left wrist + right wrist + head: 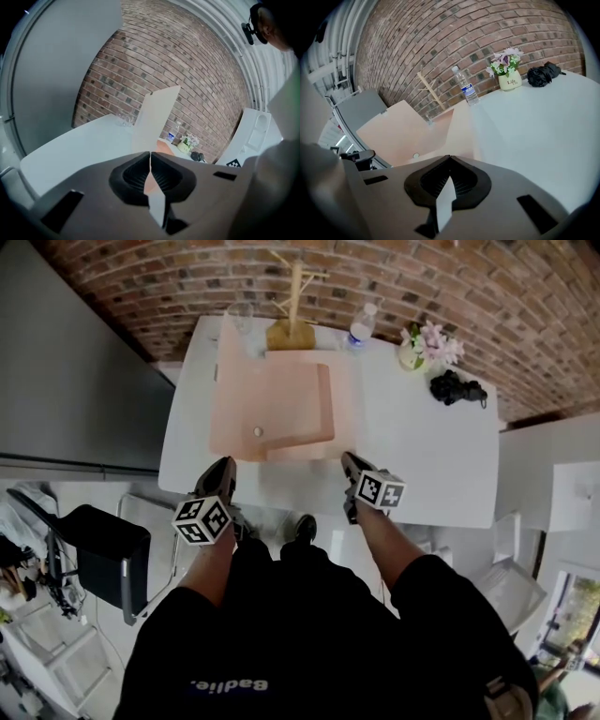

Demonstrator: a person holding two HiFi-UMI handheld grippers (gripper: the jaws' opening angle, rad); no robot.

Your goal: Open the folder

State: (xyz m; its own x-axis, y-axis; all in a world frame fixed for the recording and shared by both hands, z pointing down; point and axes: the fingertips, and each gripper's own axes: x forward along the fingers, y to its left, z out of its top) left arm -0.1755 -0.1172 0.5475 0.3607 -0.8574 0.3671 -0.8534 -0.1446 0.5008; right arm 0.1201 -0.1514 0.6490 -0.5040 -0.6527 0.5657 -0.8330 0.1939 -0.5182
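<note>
A peach folder (281, 404) lies open on the white table (422, 456). Its left cover stands tilted up, seen as a pale flap (157, 117) in the left gripper view, and its inner pocket lies flat (408, 133). My left gripper (223, 470) hovers at the table's front edge, just short of the folder's near left corner. Its jaws are shut, tips meeting (150, 153), with nothing between them. My right gripper (349, 463) sits at the folder's near right corner, shut and holding nothing (449, 158).
Behind the folder stand a wooden rack (292, 310), a glass (242, 317) and a water bottle (360, 329). A flower pot (417, 345) and a black bundle (457, 388) sit at the back right. A black chair (108, 554) stands left of the table.
</note>
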